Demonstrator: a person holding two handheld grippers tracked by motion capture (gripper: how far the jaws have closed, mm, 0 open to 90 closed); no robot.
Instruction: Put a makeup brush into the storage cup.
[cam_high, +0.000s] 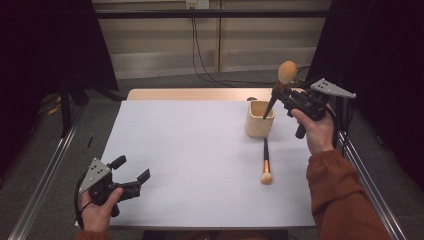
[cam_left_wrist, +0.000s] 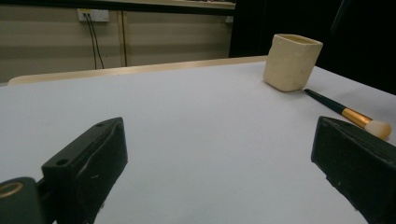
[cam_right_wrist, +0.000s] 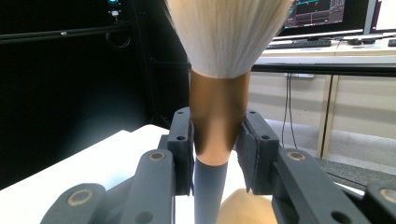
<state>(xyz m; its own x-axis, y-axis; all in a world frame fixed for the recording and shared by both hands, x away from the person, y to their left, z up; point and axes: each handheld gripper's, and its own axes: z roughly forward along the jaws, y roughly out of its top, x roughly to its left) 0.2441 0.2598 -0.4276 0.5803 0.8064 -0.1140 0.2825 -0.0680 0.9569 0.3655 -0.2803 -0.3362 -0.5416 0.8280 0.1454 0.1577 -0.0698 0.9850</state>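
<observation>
high view: right gripper (cam_high: 280, 95) clamps a big brush (cam_high: 280, 85) bristles-up, handle tip over the cup (cam_high: 260, 119); left gripper (cam_high: 131, 172) wide, nothing in it, near corner | left gripper view: jaws spread, small brush (cam_left_wrist: 348, 113) lying beside cup (cam_left_wrist: 292, 62) | right gripper view: pads (cam_right_wrist: 182, 140) squeezing the copper ferrule (cam_right_wrist: 218, 121)
</observation>
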